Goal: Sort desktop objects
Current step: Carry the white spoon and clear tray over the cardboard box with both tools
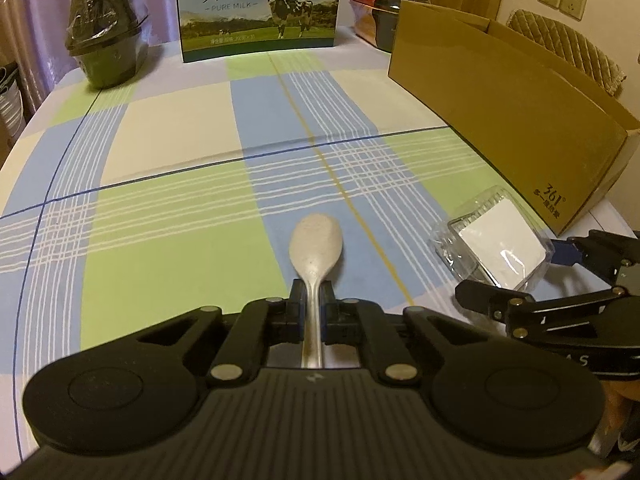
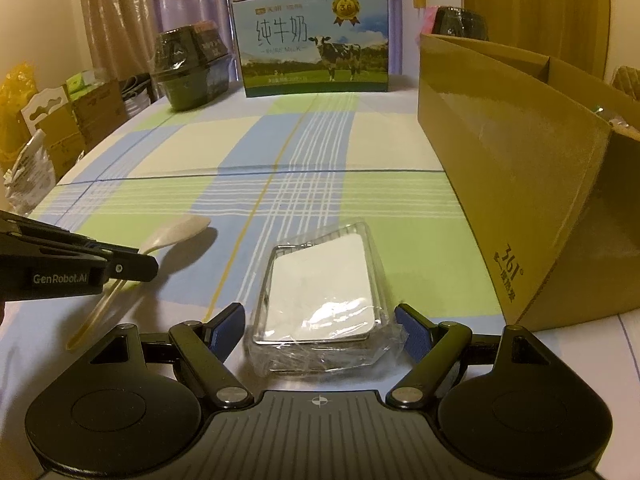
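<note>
Only from right wrist: cluttered floor boxes [image 2: 76, 120] left of table, right gripper [image 2: 320, 330] spread wide around clear-wrapped white packet [image 2: 320, 300] (pads apart from it). Left gripper [image 1: 313, 300] clamped on pale speckled spoon [image 1: 316, 240], bowl forward over checked tablecloth [image 1: 180, 200], beside cardboard box [image 1: 512, 120].

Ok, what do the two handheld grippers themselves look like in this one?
Both are matte black, with a ribbed grey-black body, two round discs at the sides and silver pivot pins on the linkages. The left gripper carries white "GenRobot.AI" lettering on its side. The right gripper has blue pads on its fingers. No cables or sleeves show.
</note>
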Tool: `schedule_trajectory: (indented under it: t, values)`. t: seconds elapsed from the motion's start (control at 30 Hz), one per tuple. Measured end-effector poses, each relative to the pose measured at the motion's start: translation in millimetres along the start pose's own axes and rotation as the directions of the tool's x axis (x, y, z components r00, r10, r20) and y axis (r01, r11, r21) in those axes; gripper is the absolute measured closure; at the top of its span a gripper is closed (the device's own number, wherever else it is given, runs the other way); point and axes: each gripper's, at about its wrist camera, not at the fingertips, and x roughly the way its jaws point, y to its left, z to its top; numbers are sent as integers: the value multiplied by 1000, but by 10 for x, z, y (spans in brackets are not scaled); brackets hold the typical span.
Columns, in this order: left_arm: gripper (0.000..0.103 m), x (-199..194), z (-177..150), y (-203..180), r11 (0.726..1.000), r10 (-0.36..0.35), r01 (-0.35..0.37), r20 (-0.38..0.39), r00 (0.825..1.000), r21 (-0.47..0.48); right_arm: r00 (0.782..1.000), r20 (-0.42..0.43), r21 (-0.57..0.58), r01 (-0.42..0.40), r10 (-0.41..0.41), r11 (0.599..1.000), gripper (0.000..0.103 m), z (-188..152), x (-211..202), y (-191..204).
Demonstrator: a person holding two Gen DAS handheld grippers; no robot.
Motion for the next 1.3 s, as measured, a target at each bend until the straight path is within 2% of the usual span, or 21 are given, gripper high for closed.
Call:
schedule_trajectory:
  t: [0.17,0.33,0.43,0.9,1.3]
  values:
    - [99,3,2,4,1000,-10,10,-3,1000,-7,1000,-11,12,26,-26,1000,26,6,15,17]
    - [99,-3,3,4,1000,-19,19,-2,1000,-10,999,-9,3,38,-38,999,45,2,-11,35]
    - [99,-7,7,-1,1000,-22,22,-2,1000,-7,999,-7,-21,45,-45,999,49,1,-20,74]
    - [99,-186,4,-113,999,-37,37,4,999,6,999,21,-32,44,-43,999,50,85,-291,91]
    - [99,-621,-39,-284,998,-10,11,23,1000,-59,996,83,-29,31,-28,999,50,204,-740,137]
